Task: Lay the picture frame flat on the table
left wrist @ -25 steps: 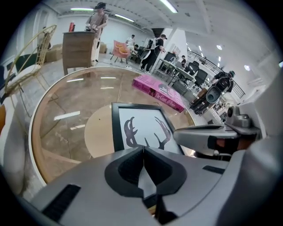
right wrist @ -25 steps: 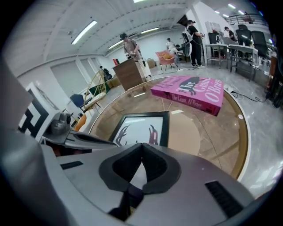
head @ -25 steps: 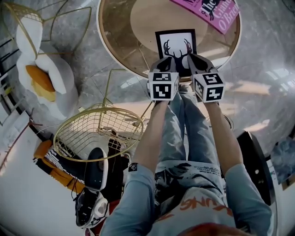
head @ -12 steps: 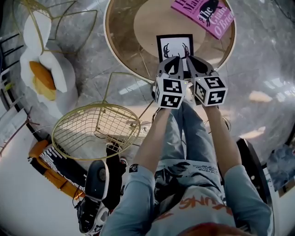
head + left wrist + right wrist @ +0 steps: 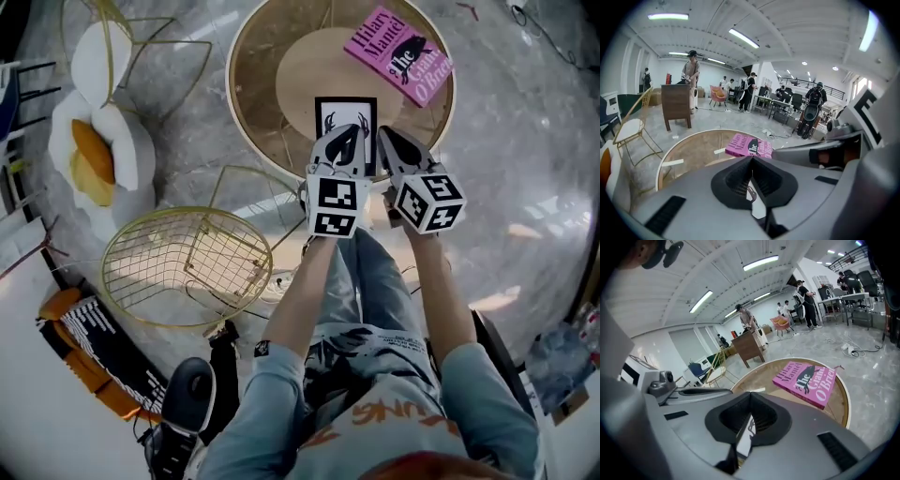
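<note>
A black picture frame (image 5: 345,114) with an antler print on white is over the round wooden table (image 5: 262,56). It looks tilted rather than flat. My left gripper (image 5: 343,141) and right gripper (image 5: 392,139) are both shut at its near lower part. In the left gripper view the frame's white face (image 5: 757,206) shows between the shut jaws of the left gripper (image 5: 751,158). In the right gripper view the frame (image 5: 746,437) runs edge-on between the jaws of the right gripper (image 5: 751,393).
A pink book (image 5: 398,54) lies on the table's far right part. A gold wire basket (image 5: 183,267) and a white chair with an orange cushion (image 5: 94,159) stand to the left on the marble floor. Several people and a wooden cabinet (image 5: 677,103) are far off.
Both grippers and the frame have moved together over the table. Table and book now look smaller and sit lower in the head view. The jaws stay shut.
</note>
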Available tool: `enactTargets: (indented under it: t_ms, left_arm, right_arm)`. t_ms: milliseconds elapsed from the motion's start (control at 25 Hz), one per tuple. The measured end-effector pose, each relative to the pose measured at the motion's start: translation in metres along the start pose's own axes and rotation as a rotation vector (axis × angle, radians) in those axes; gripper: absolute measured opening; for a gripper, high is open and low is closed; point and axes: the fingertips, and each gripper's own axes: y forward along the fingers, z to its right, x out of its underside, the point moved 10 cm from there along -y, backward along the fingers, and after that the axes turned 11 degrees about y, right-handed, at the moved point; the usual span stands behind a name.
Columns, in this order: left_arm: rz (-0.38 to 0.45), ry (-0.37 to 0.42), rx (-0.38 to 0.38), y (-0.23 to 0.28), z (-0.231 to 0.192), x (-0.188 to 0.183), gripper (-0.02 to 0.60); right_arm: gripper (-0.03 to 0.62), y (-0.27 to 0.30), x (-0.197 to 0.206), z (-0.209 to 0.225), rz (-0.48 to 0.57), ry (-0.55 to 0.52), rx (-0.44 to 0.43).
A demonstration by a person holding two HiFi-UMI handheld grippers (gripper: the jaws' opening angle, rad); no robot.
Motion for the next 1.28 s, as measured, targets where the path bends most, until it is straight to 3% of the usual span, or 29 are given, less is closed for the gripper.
enactTargets:
  t_ms: [480,680,800,1080,1280]
  left_arm:
    - [0.165,0.069,-0.116,-0.055,-0.003,-0.099,0.020]
    - [0.262,0.189,-0.162,-0.080,0.002,-0.163,0.020]
    - [0.327,0.223,-0.182,-0.103,0.002,-0.200,0.020]
    - [0.519,0.245,-0.266,-0.176,0.010,-0.286,0.020]
    - [0.633,0.195,-0.303,-0.200,0.013,-0.323,0.020]
  right_arm:
    - [-0.002,-0.066,-0.104,-0.054,0.189,-0.146,-0.117]
    - [-0.002,-0.094,-0.151,-0.078,0.269,-0.225,-0.146]
    - [-0.002,-0.120,-0.185,-0.105,0.329,-0.296,-0.177]
    - [-0.002,-0.184,-0.245,-0.169,0.492,-0.436,-0.221]
    - [-0.002,-0.212,-0.278,-0.187,0.587,-0.478,-0.229]
